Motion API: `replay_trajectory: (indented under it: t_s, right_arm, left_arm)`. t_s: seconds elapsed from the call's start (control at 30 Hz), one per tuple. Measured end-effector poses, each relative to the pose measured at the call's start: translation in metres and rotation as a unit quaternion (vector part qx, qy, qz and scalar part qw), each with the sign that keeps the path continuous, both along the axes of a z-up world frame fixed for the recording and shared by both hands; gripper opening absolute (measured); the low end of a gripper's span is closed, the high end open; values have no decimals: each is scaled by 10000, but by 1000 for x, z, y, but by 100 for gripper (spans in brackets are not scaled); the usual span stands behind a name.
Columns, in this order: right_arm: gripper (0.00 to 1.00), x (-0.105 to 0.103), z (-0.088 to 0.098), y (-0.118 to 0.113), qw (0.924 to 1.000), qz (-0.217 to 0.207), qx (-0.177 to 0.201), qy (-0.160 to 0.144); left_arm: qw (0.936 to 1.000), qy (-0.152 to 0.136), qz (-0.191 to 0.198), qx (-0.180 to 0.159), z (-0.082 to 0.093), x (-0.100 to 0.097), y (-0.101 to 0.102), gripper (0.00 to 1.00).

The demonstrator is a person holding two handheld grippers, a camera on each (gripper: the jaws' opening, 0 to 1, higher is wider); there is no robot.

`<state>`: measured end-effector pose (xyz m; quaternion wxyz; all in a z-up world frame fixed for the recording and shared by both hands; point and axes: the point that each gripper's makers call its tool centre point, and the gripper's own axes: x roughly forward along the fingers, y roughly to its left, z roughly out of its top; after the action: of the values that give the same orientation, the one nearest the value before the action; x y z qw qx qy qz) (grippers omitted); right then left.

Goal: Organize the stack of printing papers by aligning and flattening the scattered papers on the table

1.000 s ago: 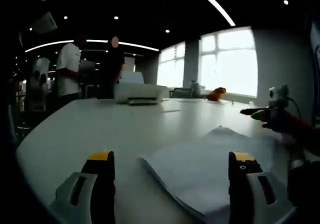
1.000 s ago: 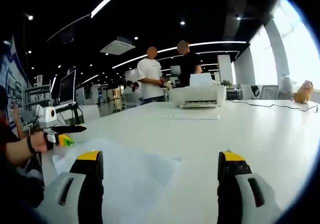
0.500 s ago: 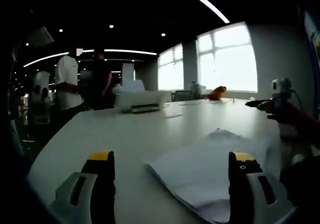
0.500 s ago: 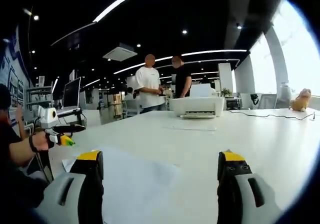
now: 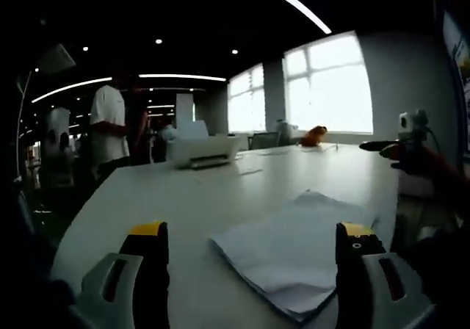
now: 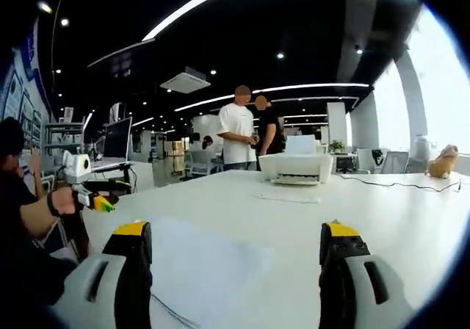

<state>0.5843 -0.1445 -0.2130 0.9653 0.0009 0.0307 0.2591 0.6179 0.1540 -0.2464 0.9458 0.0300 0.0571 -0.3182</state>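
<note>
Paper stack (image 5: 297, 252) lying on the white table (image 5: 183, 197), near its close edge; in the left gripper view it sits between your left gripper's (image 5: 250, 270) jaws and toward the right-hand one, with sheets fanned at the near corner and a raised fold at the far side. In the right gripper view the same stack (image 6: 202, 266) lies low and left, partly behind the left-hand jaw of your right gripper (image 6: 233, 270).

Both grippers stand wide open and hold nothing; each pair of jaws hovers apart from the paper.

Risks, as a judgement. If you push only one side of the stack, the top sheets will likely skid over the smooth table and fan further instead of squaring up. If a jaw tip catches the lifted fold, it may crease or curl the sheet. The stack's near corner lies close to the table edge, so an inward sweep could drop sheets off it. Bring both grippers in from opposite sides, low and level.

Containers: none is in play. Far across the table a printer (image 6: 296, 167) stands with a loose sheet (image 6: 288, 197) just in front of it; whether its tray holds paper cannot be told. Two people (image 6: 239, 134) stand beyond the printer, well apart from the work.
</note>
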Motion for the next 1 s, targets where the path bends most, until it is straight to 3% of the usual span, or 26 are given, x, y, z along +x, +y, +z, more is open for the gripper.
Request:
replay_trajectory:
  t_s: [0.43, 0.67, 1.0]
  right_arm:
    - [90, -25, -4, -13, 9998, 55, -127, 146]
    - [90, -39, -6, -20, 9997, 31, -110, 225]
    - [90, -53, 0, -26, 9997, -3, -78, 239]
  left_arm:
    - [9999, 81, 20, 144, 0, -20, 3, 97]
    - [9999, 15, -39, 115, 12, -41, -1, 97]
    - [10000, 46, -64, 51, 18, -53, 5, 97]
